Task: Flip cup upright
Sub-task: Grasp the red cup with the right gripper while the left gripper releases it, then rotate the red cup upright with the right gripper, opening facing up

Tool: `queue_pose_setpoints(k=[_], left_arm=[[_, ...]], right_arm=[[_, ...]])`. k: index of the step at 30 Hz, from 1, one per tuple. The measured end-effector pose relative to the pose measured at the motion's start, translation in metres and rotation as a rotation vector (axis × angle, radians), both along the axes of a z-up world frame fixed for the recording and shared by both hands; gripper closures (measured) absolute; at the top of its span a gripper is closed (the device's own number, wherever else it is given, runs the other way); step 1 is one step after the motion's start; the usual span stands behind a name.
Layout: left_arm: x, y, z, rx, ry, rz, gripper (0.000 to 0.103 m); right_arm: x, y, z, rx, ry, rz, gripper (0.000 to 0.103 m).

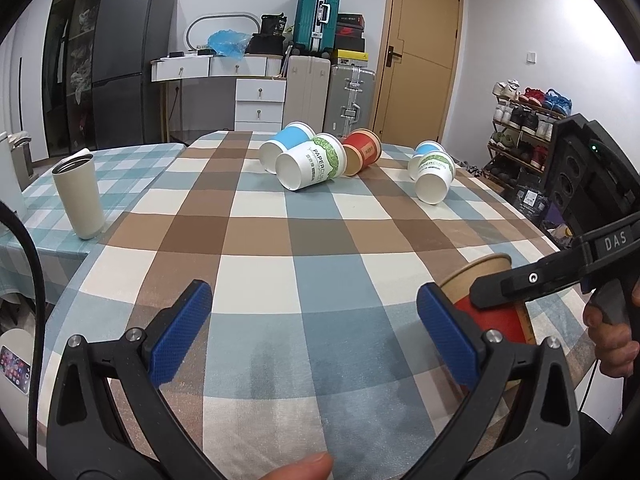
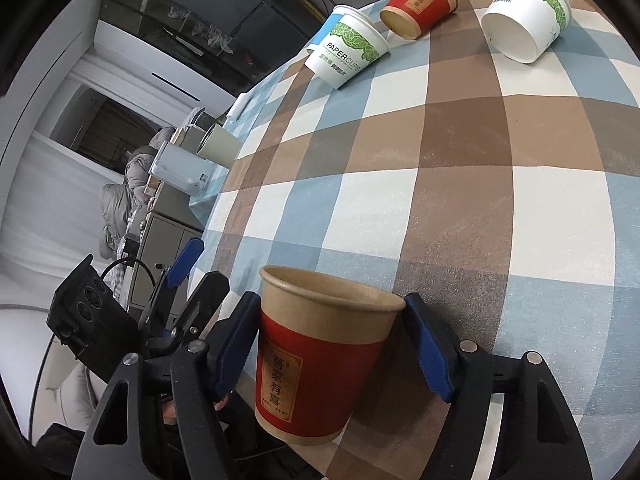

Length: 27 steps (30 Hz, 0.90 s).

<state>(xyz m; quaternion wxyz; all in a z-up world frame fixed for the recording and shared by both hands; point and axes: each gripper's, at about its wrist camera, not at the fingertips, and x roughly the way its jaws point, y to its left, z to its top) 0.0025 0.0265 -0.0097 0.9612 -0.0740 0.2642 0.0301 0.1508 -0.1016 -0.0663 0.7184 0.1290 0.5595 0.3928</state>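
My right gripper (image 2: 332,344) is shut on a red and brown paper cup (image 2: 316,360), its blue pads on both sides of the cup, mouth away from the camera. The same cup (image 1: 492,312) shows at the right of the left wrist view, mouth up, near the table's front right edge, with the right gripper's finger across it. My left gripper (image 1: 314,328) is open and empty over the checked tablecloth (image 1: 320,240), just left of that cup. Several paper cups lie on their sides at the far end: a white and green one (image 1: 310,164), a blue one (image 1: 286,142), a red one (image 1: 362,152).
Two more tipped cups (image 1: 434,172) lie at the far right. A beige tumbler (image 1: 78,196) stands upright at the left on a second, blue-checked table. A phone (image 1: 14,368) lies at the left edge. Suitcases, drawers and a shoe rack stand beyond the table.
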Motion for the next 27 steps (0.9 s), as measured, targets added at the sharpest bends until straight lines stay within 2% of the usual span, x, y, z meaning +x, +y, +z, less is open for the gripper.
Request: queue_pose_setpoints(k=[4, 6, 11, 14, 18, 20, 27], left_arm=[[0.0, 0.0, 0.0, -0.001, 0.001, 0.0, 0.001], [0.0, 0.0, 0.0, 0.0, 0.001, 0.002, 0.001], [0.001, 0.002, 0.0, -0.004, 0.002, 0.007, 0.001], [0.002, 0.002, -0.001, -0.006, 0.004, 0.008, 0.001], [0.002, 0.002, -0.001, -0.006, 0.006, 0.009, 0.001], [0.002, 0.002, -0.001, -0.006, 0.005, 0.009, 0.001], [0.002, 0.001, -0.002, -0.007, 0.007, 0.009, 0.001]], right_arm=[[-0.004, -0.002, 0.009, 0.013, -0.037, -0.002, 0.031], [-0.01, -0.004, 0.018, -0.001, -0.111, -0.013, 0.031], [-0.029, -0.006, 0.042, -0.047, -0.362, -0.06, 0.032], [-0.041, -0.002, 0.047, -0.091, -0.52, -0.088, 0.032], [-0.051, 0.006, 0.047, -0.119, -0.667, -0.13, 0.032], [-0.054, 0.012, 0.046, -0.132, -0.717, -0.146, 0.032], [-0.05, 0.032, 0.038, -0.178, -0.761, -0.157, 0.032]])
